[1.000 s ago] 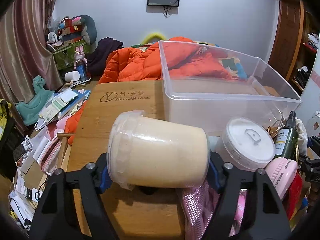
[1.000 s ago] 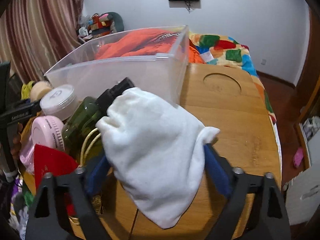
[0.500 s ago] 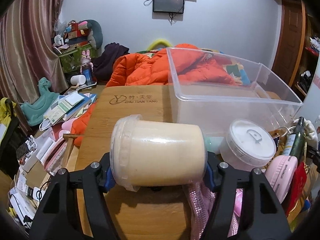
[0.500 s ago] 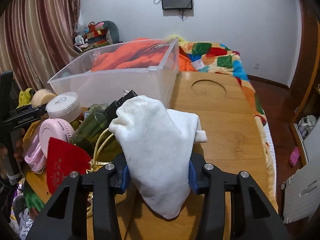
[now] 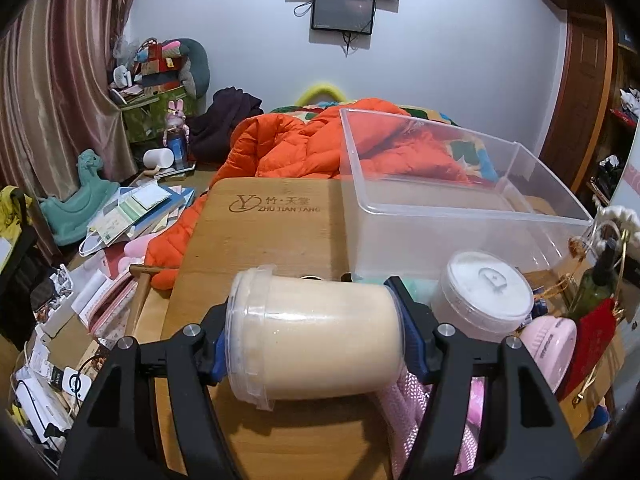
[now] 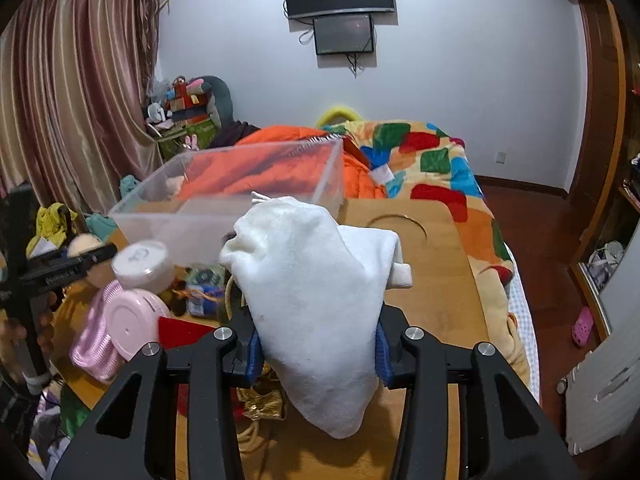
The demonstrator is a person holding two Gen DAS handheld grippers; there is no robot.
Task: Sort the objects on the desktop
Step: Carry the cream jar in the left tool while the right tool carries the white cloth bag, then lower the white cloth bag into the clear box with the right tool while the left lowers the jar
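Observation:
My left gripper [image 5: 316, 340] is shut on a beige plastic jar [image 5: 316, 338] lying sideways, held above the wooden table [image 5: 264, 232]. My right gripper [image 6: 316, 350] is shut on a white cloth [image 6: 316, 296] that hangs down between the fingers. A clear plastic bin [image 5: 452, 204] stands on the table ahead of the left gripper; it also shows in the right wrist view [image 6: 240, 196], ahead and to the left. The left gripper shows in the right wrist view [image 6: 68, 268] at the far left.
A white-lidded round tub [image 5: 486, 296], a pink round case [image 5: 554, 344], a green bottle [image 5: 592, 288] and a red pouch [image 5: 592, 336] crowd the table beside the bin. An orange jacket [image 5: 304, 148] lies behind. Papers [image 5: 132, 212] pile at the left.
Both grippers have risen with their loads. The right gripper has lifted the white cloth off the green bottle and pulled back; the jar sits higher above the table.

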